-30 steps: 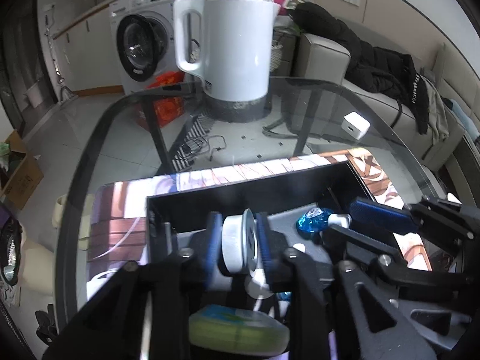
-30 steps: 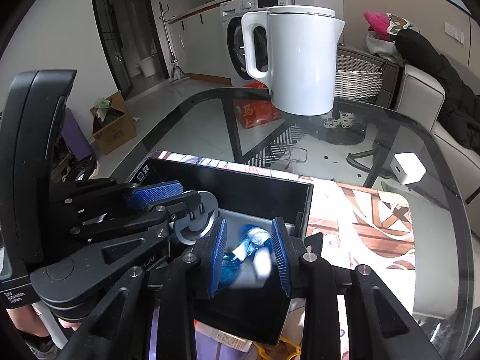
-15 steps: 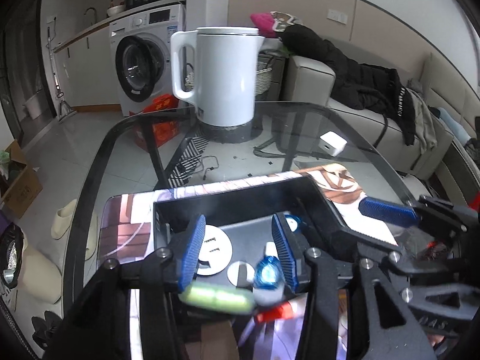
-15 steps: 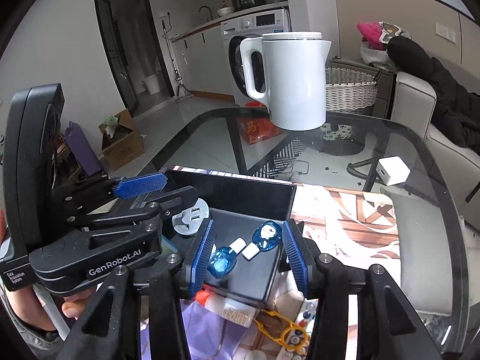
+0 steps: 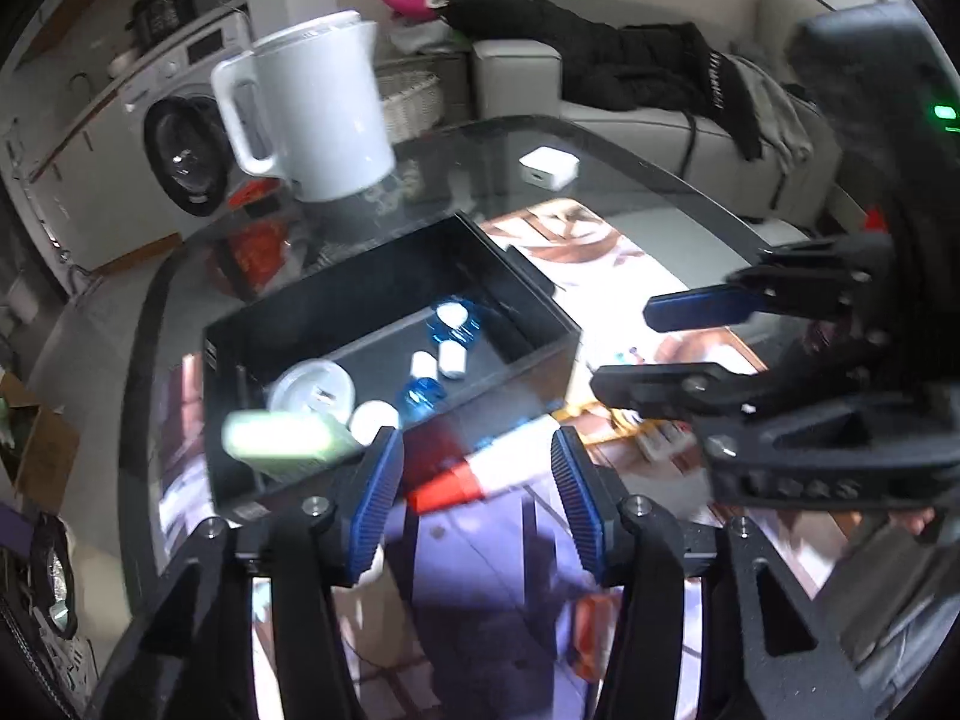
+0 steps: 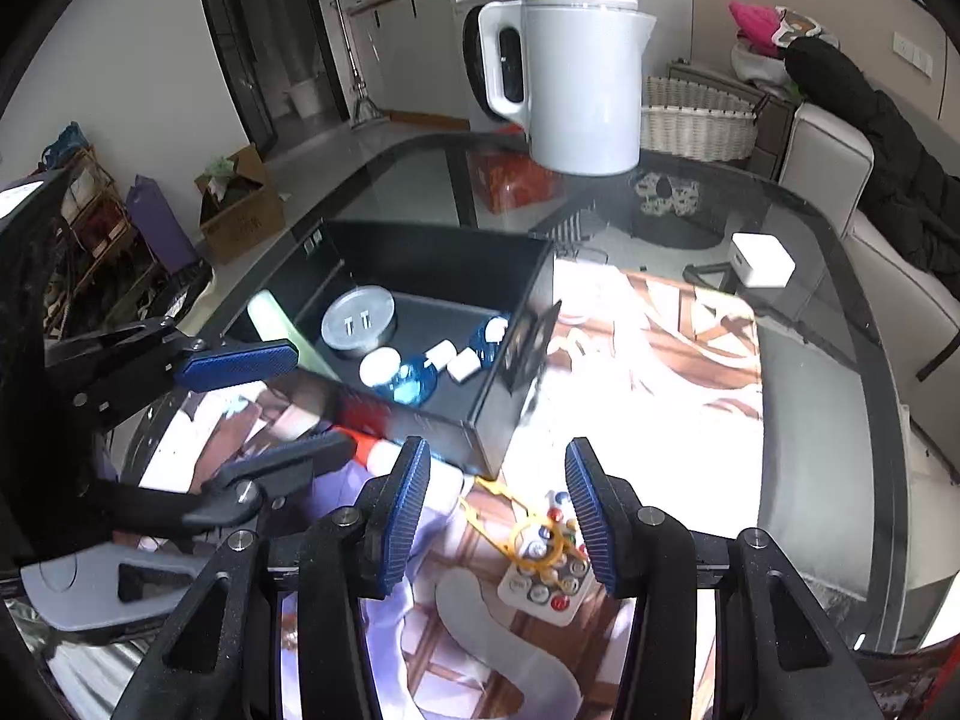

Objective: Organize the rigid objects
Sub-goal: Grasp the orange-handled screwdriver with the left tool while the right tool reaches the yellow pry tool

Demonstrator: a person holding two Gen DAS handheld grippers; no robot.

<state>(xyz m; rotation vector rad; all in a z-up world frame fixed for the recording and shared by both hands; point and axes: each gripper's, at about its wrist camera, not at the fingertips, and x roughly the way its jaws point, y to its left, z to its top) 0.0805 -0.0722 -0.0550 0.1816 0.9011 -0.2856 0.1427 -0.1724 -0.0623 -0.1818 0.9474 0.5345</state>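
Observation:
A black box point(image 5: 540, 324) point(image 6: 420, 252) stands on the printed mat and holds a round white plug point(image 5: 309, 387) point(image 6: 358, 321), a small white disc point(image 5: 373, 420), and blue bottles point(image 5: 453, 321) point(image 6: 414, 381). A pale green case point(image 5: 282, 438) point(image 6: 270, 315) sits at its near left corner. My left gripper point(image 5: 474, 480) point(image 6: 282, 408) hangs in front of the box, jaws opening. A red-capped white tube point(image 5: 474, 474) point(image 6: 384, 450) lies on the mat below the gap, untouched. My right gripper point(image 6: 497, 480) point(image 5: 660, 342) is open and empty above a small remote point(image 6: 543, 582).
A white kettle point(image 5: 312, 114) point(image 6: 576, 78) stands behind the box on the glass table point(image 6: 840, 420). A white charger block point(image 5: 547, 168) point(image 6: 762, 261) lies at the far right. A yellow ring piece point(image 6: 528, 534) rests against the remote. A sofa lies beyond the table.
The left gripper let go of the white disc and the right let go of a blue bottle, both left in the box. Both grippers opened and drew back toward the near side.

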